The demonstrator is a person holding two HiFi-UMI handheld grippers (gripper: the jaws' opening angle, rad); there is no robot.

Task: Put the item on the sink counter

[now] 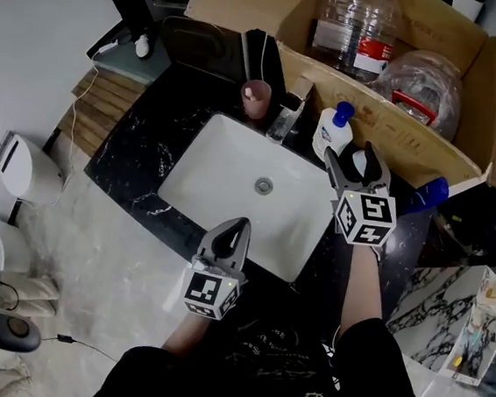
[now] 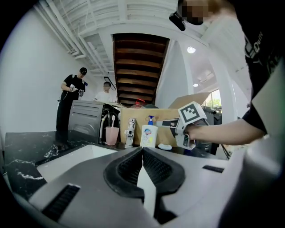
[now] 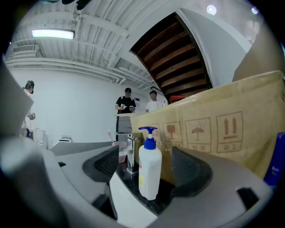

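A white pump bottle of soap (image 1: 332, 133) with a blue top stands upright on the black sink counter (image 1: 139, 148), just right of the faucet (image 1: 285, 118). My right gripper (image 1: 351, 156) is open right behind it. In the right gripper view the bottle (image 3: 149, 178) stands between the wide-spread pads (image 3: 109, 163), with a gap on each side. My left gripper (image 1: 236, 227) hovers over the front edge of the white sink (image 1: 201, 157), and its jaws are shut with nothing in them (image 2: 142, 153). From there the bottle (image 2: 149, 133) and the right gripper (image 2: 171, 124) show across the basin.
A pink cup (image 1: 256, 99) with a toothbrush stands left of the faucet. A large cardboard box (image 1: 406, 117) holding plastic bottles rises behind the counter. A blue item (image 1: 432, 193) lies at the right. A small white object (image 2: 164, 146) lies on the counter. A toilet (image 1: 22, 169) stands at the left.
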